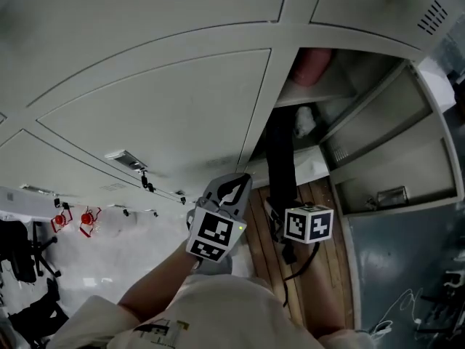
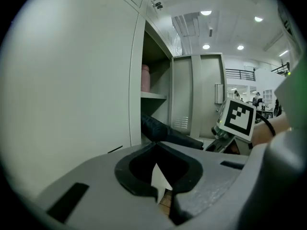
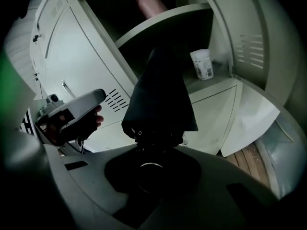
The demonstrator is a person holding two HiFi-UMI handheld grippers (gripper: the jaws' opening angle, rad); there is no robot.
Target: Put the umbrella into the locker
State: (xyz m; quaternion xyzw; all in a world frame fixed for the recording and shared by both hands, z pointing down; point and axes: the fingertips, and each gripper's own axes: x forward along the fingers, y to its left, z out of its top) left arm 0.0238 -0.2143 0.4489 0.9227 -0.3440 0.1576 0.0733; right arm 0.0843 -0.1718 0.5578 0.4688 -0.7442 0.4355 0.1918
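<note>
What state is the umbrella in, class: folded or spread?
Folded: the black umbrella is a narrow gathered bundle, canopy collapsed, handle clamped in the right gripper, far end inside the open locker.

The left gripper (image 1: 234, 187) has its fingers together; the right gripper (image 3: 152, 152) clamps the umbrella (image 3: 160, 95).

The handle of the umbrella (image 3: 160, 95) is lost in the black hollow between the jaws of the right gripper (image 3: 153, 152), so where the pads meet it cannot be made out. The umbrella's far tip vanishes into the unlit locker (image 3: 249, 47) compartment under the shelf (image 3: 158, 28). A pink bottle (image 3: 149, 3) on that shelf fades into the dark rim of the right gripper view, the print on a white jar (image 3: 203, 64) is too small to read, and in the left gripper view the distant figures (image 2: 257, 98) are too small to tell apart.
</note>
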